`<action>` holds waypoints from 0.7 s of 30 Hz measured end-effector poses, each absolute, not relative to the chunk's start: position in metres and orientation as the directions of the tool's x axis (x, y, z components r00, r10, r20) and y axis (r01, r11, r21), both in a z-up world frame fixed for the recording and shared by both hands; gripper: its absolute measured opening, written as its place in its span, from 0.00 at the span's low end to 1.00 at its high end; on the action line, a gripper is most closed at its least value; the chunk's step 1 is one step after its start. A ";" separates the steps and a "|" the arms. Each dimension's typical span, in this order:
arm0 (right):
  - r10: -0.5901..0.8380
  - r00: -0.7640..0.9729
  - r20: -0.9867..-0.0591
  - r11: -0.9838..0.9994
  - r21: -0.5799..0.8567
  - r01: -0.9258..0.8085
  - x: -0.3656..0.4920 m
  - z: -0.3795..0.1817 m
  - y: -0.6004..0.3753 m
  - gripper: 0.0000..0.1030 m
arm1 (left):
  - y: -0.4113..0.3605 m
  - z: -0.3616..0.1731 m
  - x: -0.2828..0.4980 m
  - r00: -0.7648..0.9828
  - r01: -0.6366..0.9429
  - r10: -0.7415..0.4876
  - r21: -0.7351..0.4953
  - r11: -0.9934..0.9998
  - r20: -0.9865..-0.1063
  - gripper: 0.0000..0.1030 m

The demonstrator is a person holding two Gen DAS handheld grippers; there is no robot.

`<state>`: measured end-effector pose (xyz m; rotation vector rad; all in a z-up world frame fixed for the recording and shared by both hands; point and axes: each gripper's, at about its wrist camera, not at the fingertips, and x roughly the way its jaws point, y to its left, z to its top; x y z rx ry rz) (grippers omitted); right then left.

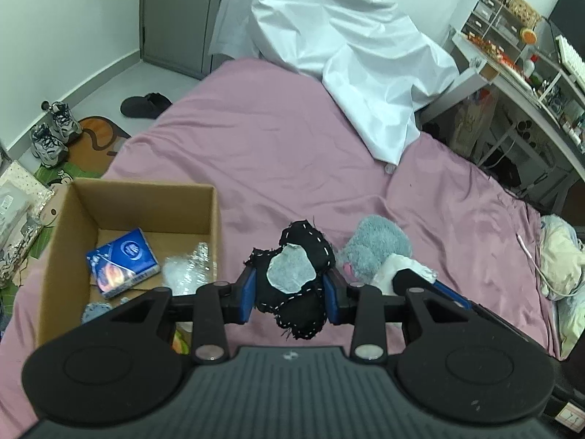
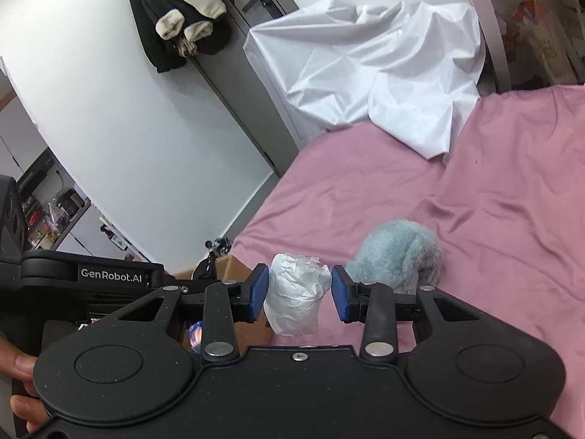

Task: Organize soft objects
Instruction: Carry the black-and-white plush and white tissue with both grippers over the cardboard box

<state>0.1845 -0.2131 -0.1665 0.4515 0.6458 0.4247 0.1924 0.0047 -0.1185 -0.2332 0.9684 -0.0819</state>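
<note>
My left gripper [image 1: 290, 292] is shut on a black fabric toy [image 1: 299, 307] with white stitching and a grey patch, and holds it above the pink bed [image 1: 274, 146]. My right gripper [image 2: 298, 292] is shut on a crumpled white soft bundle [image 2: 292, 307], also held off the bed. In the left wrist view this right gripper [image 1: 420, 278] shows just right of the toy. A grey plush [image 1: 376, 245] [image 2: 398, 252] lies on the bed beyond both grippers. An open cardboard box [image 1: 146, 197] stands on the bed to the left.
The box holds a blue tissue pack [image 1: 122, 261] and a clear plastic bag [image 1: 190, 267]. A white sheet [image 1: 347, 55] is piled at the far end of the bed. Shoes [image 1: 51, 131] and a slipper [image 1: 144, 104] lie on the floor at left. A cluttered desk [image 1: 512, 73] stands at right.
</note>
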 end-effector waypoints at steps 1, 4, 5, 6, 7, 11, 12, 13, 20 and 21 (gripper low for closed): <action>0.506 0.725 -0.468 0.820 0.522 -0.235 0.183 -0.164 -0.212 0.36 | 0.008 -0.116 0.190 0.573 -0.037 -0.171 -0.233 0.972 -0.802 0.35; 0.505 0.736 -0.451 0.820 0.518 -0.244 0.179 -0.157 -0.209 0.36 | 0.017 -0.112 0.185 0.586 -0.044 -0.166 -0.236 0.971 -0.793 0.35; 0.504 0.741 -0.445 0.818 0.521 -0.243 0.178 -0.156 -0.209 0.36 | 0.021 -0.111 0.183 0.588 -0.046 -0.165 -0.236 0.971 -0.792 0.35; 0.503 0.743 -0.441 0.815 0.528 -0.239 0.177 -0.155 -0.209 0.36 | 0.023 -0.111 0.182 0.589 -0.048 -0.164 -0.237 0.970 -0.791 0.36; 0.507 0.742 -0.439 0.812 0.532 -0.240 0.176 -0.154 -0.207 0.36 | 0.027 -0.110 0.180 0.592 -0.052 -0.162 -0.238 0.970 -0.790 0.36; 0.513 0.743 -0.430 0.818 0.507 -0.271 0.173 -0.148 -0.199 0.36 | 0.042 -0.110 0.173 0.600 -0.069 -0.152 -0.240 0.968 -0.786 0.36; 0.513 0.744 -0.427 0.818 0.505 -0.274 0.172 -0.147 -0.197 0.36 | 0.045 -0.110 0.172 0.600 -0.072 -0.151 -0.241 0.968 -0.785 0.36; 0.514 0.745 -0.425 0.817 0.507 -0.275 0.172 -0.146 -0.195 0.36 | 0.049 -0.111 0.170 0.600 -0.076 -0.150 -0.243 0.967 -0.786 0.36; 0.526 0.737 -0.425 0.815 0.499 -0.294 0.171 -0.145 -0.176 0.36 | 0.073 -0.117 0.162 0.594 -0.104 -0.149 -0.259 0.960 -0.790 0.36; 0.528 0.735 -0.425 0.814 0.500 -0.296 0.171 -0.145 -0.173 0.36 | 0.076 -0.118 0.161 0.593 -0.108 -0.148 -0.261 0.959 -0.792 0.36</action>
